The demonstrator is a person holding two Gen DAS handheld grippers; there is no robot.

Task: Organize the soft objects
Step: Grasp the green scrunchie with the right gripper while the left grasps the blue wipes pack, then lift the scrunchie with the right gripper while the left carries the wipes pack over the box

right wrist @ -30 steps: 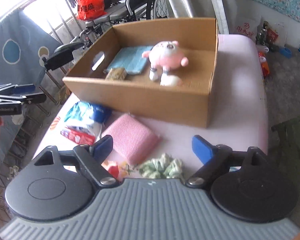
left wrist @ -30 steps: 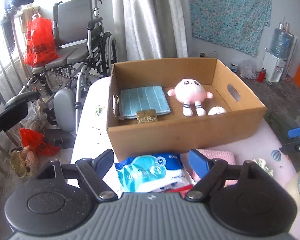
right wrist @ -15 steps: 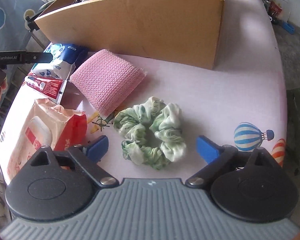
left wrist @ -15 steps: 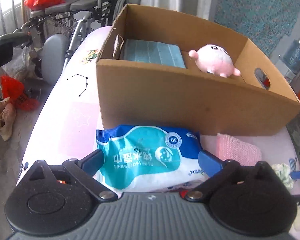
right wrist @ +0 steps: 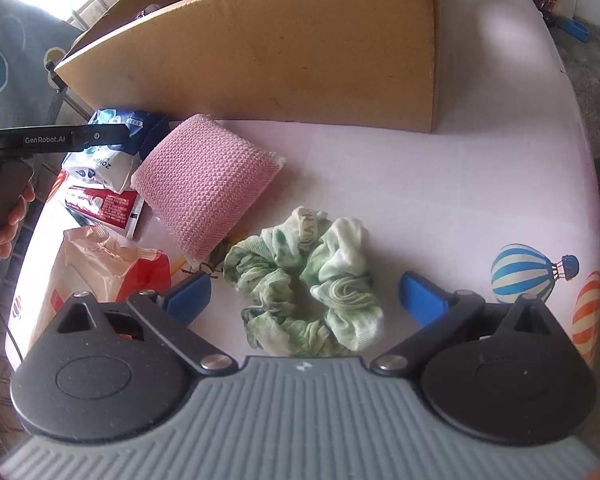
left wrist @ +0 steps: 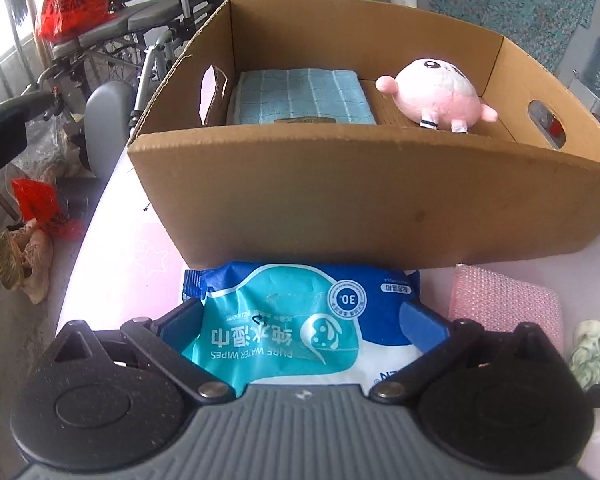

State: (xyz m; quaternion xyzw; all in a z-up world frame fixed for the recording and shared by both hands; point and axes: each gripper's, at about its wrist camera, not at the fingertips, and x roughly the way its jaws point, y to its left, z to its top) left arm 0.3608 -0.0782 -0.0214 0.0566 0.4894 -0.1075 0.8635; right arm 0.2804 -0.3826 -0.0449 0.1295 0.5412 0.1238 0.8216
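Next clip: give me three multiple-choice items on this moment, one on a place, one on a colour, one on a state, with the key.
1. Where is the pink plush?
A. in the box
B. on the table beside the scrunchie
C. on the wheelchair

2. What colour is the scrunchie?
A. red
B. green and white
C. black

3. How does the left gripper stand to the wipes pack?
A. shut on it, lifted
B. open, pack between its fingers
C. away from it

Key: 1 A, the plush sits in the box next to the blue towel. 2 B, the scrunchie is mottled green and white. 3 B, the left gripper straddles the wipes pack, which lies on the table.
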